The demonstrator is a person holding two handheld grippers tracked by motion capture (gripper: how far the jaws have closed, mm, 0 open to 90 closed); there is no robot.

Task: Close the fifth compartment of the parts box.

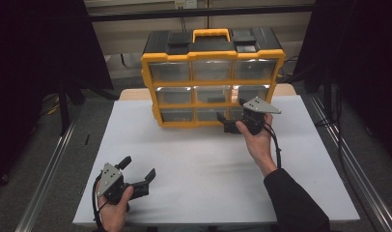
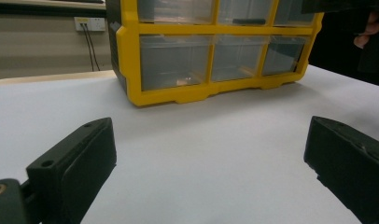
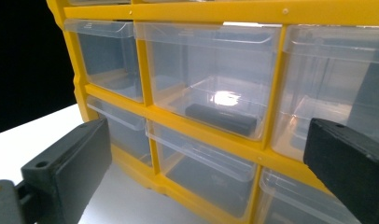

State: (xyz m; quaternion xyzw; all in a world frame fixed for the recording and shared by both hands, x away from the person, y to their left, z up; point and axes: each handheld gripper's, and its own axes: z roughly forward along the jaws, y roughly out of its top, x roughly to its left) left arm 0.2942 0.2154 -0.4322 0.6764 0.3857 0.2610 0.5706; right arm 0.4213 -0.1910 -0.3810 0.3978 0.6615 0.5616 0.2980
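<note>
Cabinet, high view: yellow-framed drawer cabinet (image 1: 213, 77) with a black top and yellow carry handle stood at the far middle of the white table (image 1: 203, 169); nine clear drawers in three rows of three, all pushed in.
Right gripper, high view: right gripper (image 1: 231, 116) was held just in front of the cabinet's lower right drawers, jaws spread wide with nothing between them.
Left gripper, high view: left gripper (image 1: 138, 170) rested well apart from the cabinet, near the table's front left corner, jaws likewise parted and empty.
Open room, high view: bare white tabletop lay between the cabinet and the front edge.
Cabinet, left gripper view: bottom row of drawers (image 2: 173, 60) looked empty apart from a glint; a dark object (image 2: 246, 21) lay in the drawer above the bottom middle one.
Cabinet, right gripper view: middle drawer (image 3: 206, 74) held a dark flat piece (image 3: 221, 119); neighbouring drawers appeared empty.
Jaws, right gripper view: both stood short of the cabinet front, touching no drawer.
</note>
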